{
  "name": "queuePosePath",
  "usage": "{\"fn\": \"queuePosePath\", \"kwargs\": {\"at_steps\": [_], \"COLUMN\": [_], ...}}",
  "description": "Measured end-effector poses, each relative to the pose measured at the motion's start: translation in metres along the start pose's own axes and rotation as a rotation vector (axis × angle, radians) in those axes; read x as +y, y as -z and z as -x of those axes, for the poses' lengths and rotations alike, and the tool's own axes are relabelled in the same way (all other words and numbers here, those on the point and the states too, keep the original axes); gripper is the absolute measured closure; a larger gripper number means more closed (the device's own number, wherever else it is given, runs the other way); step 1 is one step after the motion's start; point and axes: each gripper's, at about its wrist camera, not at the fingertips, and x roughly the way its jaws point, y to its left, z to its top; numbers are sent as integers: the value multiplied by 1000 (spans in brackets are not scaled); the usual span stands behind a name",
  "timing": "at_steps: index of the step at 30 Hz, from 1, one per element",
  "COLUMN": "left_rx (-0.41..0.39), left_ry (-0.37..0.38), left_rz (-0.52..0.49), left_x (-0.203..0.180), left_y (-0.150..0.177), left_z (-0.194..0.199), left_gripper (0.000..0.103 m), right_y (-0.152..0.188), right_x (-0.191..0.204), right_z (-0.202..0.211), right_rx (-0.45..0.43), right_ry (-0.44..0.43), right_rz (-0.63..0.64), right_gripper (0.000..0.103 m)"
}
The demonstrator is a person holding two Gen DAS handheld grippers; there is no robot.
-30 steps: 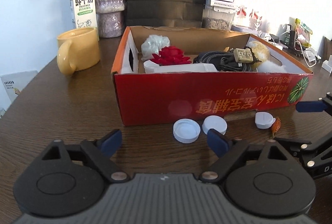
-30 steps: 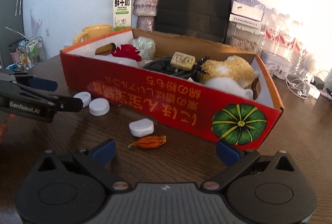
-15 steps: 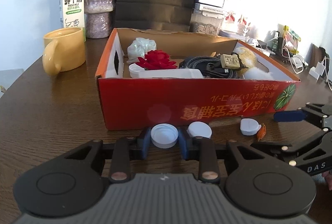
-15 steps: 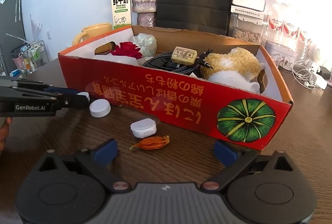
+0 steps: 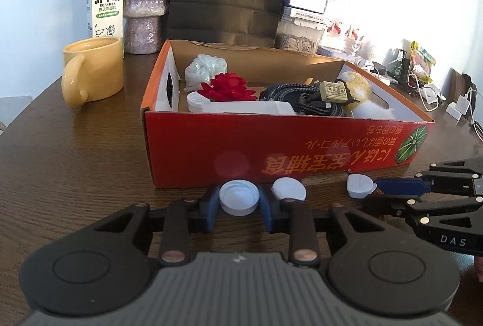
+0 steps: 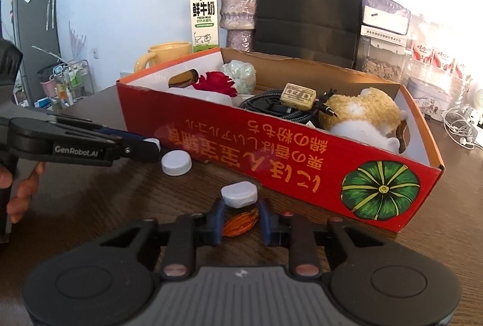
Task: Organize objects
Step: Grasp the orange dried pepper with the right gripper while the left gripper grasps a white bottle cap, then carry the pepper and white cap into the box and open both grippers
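From the left wrist, the left gripper (image 5: 239,206) is clamping its jaws on a ribbed white cap (image 5: 239,197) lying on the bench (image 5: 75,163) just before the red box (image 5: 271,142); a shallow pinch could be letting it pop free on lifting. From the right wrist, the right gripper (image 6: 240,218) is closing its jaws around the orange pod (image 6: 241,220), beside a squarish cap (image 6: 239,194); a second ago both were gaping wide.

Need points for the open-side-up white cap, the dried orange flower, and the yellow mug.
open-side-up white cap (image 5: 239,199), left wrist view, on its hollow inner face.
dried orange flower (image 6: 241,220), right wrist view, on the middle of its body.
yellow mug (image 5: 101,69), left wrist view, on its outer wall.
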Motion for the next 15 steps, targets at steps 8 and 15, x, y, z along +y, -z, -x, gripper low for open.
{"fn": "queuePosePath", "kwargs": {"at_steps": [8,15], "left_rx": [-25,-44], "left_ry": [4,18], "left_rz": [-2,4], "left_x": [-6,-9], "left_y": [4,10], "left_z": [12,25], "left_gripper": [74,74], "right_y": [3,7], "right_x": [2,1], "right_z": [7,10], "right_rx": [-2,10], "right_ry": [-5,20], "right_rz": [-2,-21], "right_gripper": [85,83]}}
